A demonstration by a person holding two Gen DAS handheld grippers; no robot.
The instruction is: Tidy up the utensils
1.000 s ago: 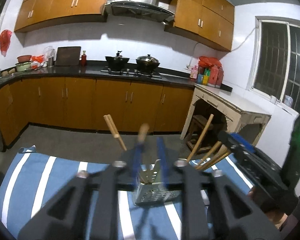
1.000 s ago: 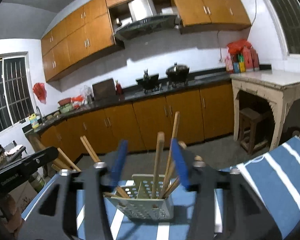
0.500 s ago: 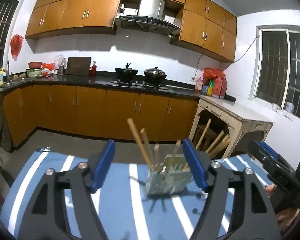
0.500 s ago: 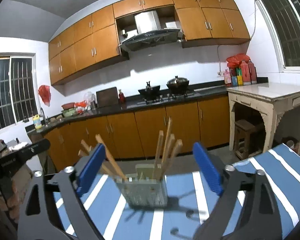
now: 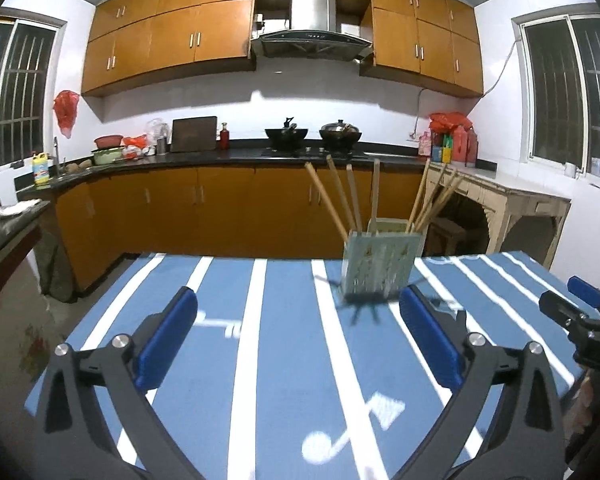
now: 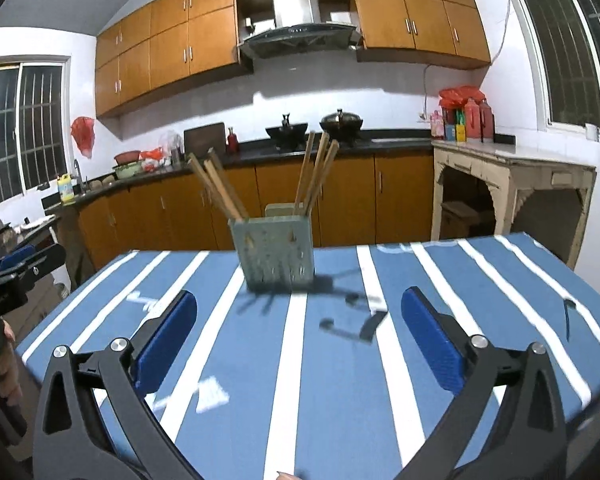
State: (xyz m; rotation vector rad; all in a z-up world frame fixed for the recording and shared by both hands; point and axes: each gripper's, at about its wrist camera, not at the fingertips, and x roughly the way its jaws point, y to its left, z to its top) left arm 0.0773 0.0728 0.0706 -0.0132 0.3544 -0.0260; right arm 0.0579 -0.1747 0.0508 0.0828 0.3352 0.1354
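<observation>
A counter [image 5: 284, 360] covered in a blue cloth with white stripes fills the lower part of both views, in a kitchen with wooden cabinets. Near its far edge stands a pale perforated holder [image 6: 274, 254], upright, with wooden chopsticks [image 6: 220, 192] fanned out in it, some leaning left, some right. Both tools sit well back from it. The left tool [image 5: 296, 340] and the right tool [image 6: 298, 340] have just been opening; their blue pads now stand fully apart with nothing between them. The placing step looks finished. Blur hides small detail, but no loose utensil seems left on the cloth. Next would be finding any remaining piece, or stopping.
</observation>
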